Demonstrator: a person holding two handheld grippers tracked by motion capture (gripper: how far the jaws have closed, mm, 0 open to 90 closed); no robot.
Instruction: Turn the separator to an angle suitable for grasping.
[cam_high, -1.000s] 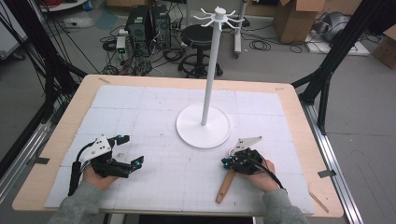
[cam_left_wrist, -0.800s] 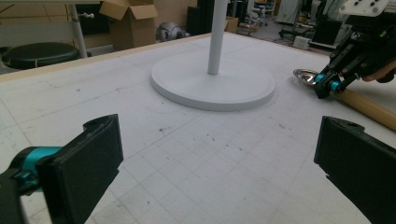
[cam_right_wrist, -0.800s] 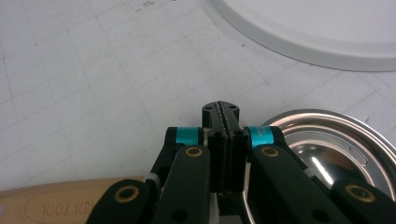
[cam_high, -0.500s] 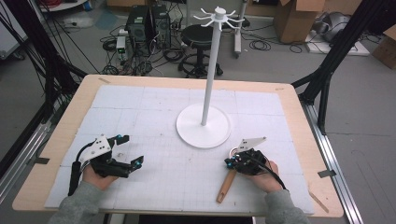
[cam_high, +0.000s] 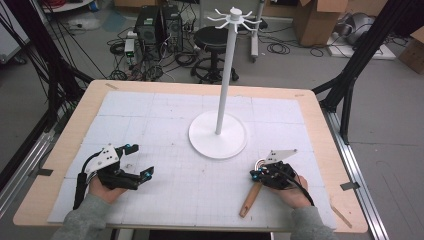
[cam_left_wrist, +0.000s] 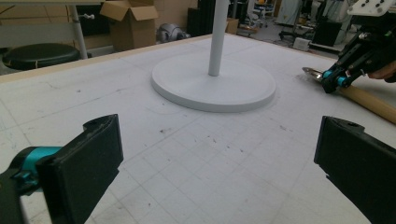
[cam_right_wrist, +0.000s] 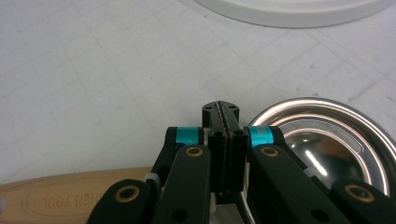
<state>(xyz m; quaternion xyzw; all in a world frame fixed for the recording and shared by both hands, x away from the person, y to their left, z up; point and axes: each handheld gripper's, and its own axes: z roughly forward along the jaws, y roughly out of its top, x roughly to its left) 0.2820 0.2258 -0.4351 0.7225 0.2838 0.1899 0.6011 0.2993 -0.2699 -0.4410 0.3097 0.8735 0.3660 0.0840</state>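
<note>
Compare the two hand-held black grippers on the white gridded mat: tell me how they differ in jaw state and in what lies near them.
The left gripper has its jaws spread wide with bare mat between them; the right gripper has its jaws pressed together. The left gripper has nothing close by; the right gripper sits just over a wooden-handled steel ladle, its shiny bowl beside the jaw tips. Both are black with teal accents and point toward the white stand base.

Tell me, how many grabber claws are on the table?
2. The left gripper sits at the table's near left, jaws wide open. The right gripper sits near right, shut over the wooden-handled ladle. None seem hidden.
</note>
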